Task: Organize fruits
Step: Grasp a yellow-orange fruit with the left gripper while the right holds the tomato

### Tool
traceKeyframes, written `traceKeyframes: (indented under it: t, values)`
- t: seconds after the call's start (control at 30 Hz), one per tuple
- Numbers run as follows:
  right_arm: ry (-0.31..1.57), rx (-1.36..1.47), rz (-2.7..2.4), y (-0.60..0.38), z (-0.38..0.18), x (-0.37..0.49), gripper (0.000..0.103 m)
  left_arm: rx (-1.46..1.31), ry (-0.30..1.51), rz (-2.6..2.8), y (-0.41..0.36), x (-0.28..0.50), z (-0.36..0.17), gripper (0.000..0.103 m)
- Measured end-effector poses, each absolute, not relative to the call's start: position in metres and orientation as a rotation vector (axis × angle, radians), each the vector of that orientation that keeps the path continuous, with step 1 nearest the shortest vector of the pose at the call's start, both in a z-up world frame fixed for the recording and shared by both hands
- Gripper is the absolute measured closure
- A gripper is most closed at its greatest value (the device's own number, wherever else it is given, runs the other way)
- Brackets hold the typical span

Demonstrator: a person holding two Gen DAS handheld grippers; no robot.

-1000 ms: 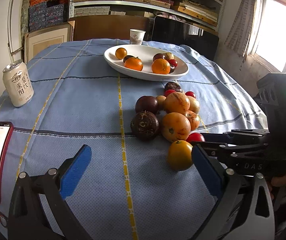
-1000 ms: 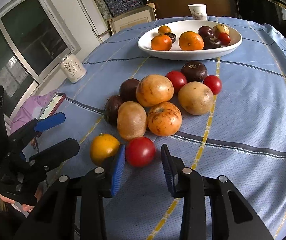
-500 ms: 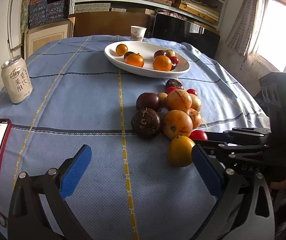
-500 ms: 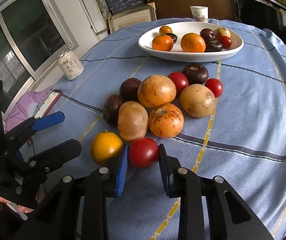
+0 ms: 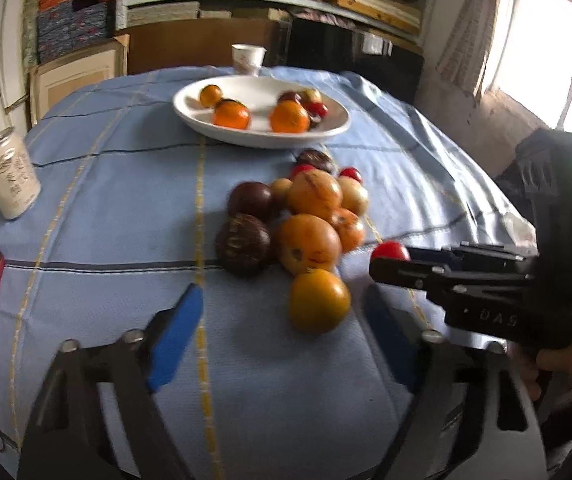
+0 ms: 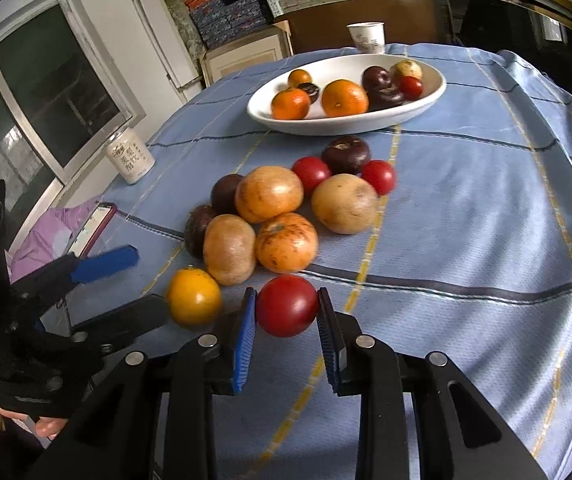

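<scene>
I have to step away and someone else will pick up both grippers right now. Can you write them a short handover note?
Right gripper: shut on the red tomato, at the near edge of the loose pile.
Left gripper: jaws closing around the yellow-orange fruit, which sits between the pads; no grip yet.
White dish: at the far side of the blue tablecloth, already holding several oranges, dark fruits and a small red one.
Done: part of the fruit is in the dish.
Left: the pile in front of the dish is still on the cloth. Probably carry the tomato over, finish the left grasp, then clear the rest.
</scene>
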State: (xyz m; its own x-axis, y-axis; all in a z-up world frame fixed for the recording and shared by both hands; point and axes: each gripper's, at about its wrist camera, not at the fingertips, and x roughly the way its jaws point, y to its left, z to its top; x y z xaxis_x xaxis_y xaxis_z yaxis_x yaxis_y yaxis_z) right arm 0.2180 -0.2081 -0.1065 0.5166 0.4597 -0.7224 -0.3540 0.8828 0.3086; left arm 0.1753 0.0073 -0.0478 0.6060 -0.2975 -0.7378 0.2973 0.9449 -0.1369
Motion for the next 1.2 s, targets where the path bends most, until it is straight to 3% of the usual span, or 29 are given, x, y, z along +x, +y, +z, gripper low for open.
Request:
traceKeyframes:
  t: [0.2,0.37,0.87,1.2]
  values:
    - [0.895,0.164,0.496,-0.22,-0.107,0.215,0.073,0.008,0.89,-0.339,-0.004,0.181,-0.052,0.03]
    - [0.892,0.179,0.511,-0.222,-0.108,0.214,0.073,0.015,0.939,-0.336,-0.007,0.187,-0.059,0.048]
    - [0.895,0.201,0.52,-0.226,-0.108,0.215,0.073,0.028,0.986,-0.359,-0.023,0.191,-0.065,0.066]
    - [0.87,0.178,0.498,-0.227,-0.101,0.21,0.073,-0.004,0.981,-0.357,-0.019,0.192,-0.065,0.066]
